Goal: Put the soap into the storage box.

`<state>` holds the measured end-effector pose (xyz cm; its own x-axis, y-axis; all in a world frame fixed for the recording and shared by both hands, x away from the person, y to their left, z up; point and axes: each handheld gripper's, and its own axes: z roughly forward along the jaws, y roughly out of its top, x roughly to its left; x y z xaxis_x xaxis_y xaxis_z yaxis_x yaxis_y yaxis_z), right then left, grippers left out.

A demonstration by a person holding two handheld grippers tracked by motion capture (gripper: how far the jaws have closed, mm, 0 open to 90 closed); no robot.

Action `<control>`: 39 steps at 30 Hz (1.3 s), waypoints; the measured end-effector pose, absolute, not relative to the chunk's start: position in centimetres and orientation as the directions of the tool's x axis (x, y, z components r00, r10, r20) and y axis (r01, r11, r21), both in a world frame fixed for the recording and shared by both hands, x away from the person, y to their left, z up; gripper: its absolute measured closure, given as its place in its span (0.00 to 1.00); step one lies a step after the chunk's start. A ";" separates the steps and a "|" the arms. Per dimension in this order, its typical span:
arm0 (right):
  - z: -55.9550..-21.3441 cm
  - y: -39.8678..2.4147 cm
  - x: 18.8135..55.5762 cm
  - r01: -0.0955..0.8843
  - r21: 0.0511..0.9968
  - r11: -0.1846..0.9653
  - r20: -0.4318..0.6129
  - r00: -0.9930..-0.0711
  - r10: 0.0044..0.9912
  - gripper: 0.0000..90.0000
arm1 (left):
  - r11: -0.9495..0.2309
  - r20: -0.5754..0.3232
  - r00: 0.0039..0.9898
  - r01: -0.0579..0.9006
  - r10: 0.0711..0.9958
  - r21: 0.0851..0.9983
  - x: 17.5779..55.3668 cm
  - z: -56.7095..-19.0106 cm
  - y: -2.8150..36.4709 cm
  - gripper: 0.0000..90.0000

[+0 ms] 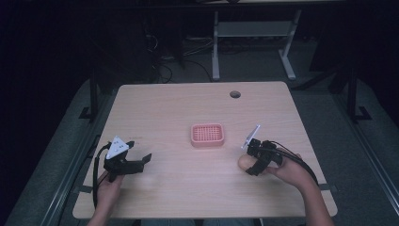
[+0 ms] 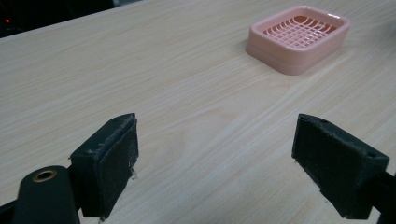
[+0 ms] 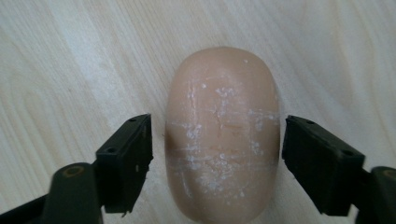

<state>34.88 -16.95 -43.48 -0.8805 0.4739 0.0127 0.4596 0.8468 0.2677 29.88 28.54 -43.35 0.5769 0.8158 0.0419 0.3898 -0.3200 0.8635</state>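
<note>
Pickup not yet made: the bar of soap lies on the wooden table, well to the right of the pink soap dish, with the right gripper straddling it, jaws to either side but a sliver of gap at each pad (no squeeze yet); lifting and setting it in the dish likely remain. The right gripper view shows those gaps and white scuffs on the bar. The left gripper shows jaws spread wide, idle left of the dish.

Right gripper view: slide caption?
Right gripper straddling a peach soap bar on the wooden table, small gaps at both pads.
</note>
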 end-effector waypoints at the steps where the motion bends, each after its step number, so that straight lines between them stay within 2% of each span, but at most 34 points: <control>1: -43.6 -16.9 34.9 0.460 0.262 0.848 0.009 -0.880 0.475 0.30 | -0.321 0.043 0.577 0.389 0.816 0.863 29.9 -43.3 28.5 0.16; 14: -44.3 -16.4 35.2 0.462 0.222 0.858 0.009 -0.881 0.472 0.34 | -0.320 0.043 0.577 0.389 0.816 0.864 29.9 -43.3 28.6 0.16; 24: -44.1 -16.0 35.2 0.415 0.188 0.890 -0.018 -0.905 0.425 0.35 | -0.318 0.041 0.575 0.390 0.817 0.864 29.9 -43.3 28.6 0.16; 39: -42.5 -15.5 36.0 0.386 0.241 0.891 -0.009 -0.917 0.400 0.35 | -0.315 0.039 0.572 0.393 0.819 0.864 29.9 -43.3 28.6 0.16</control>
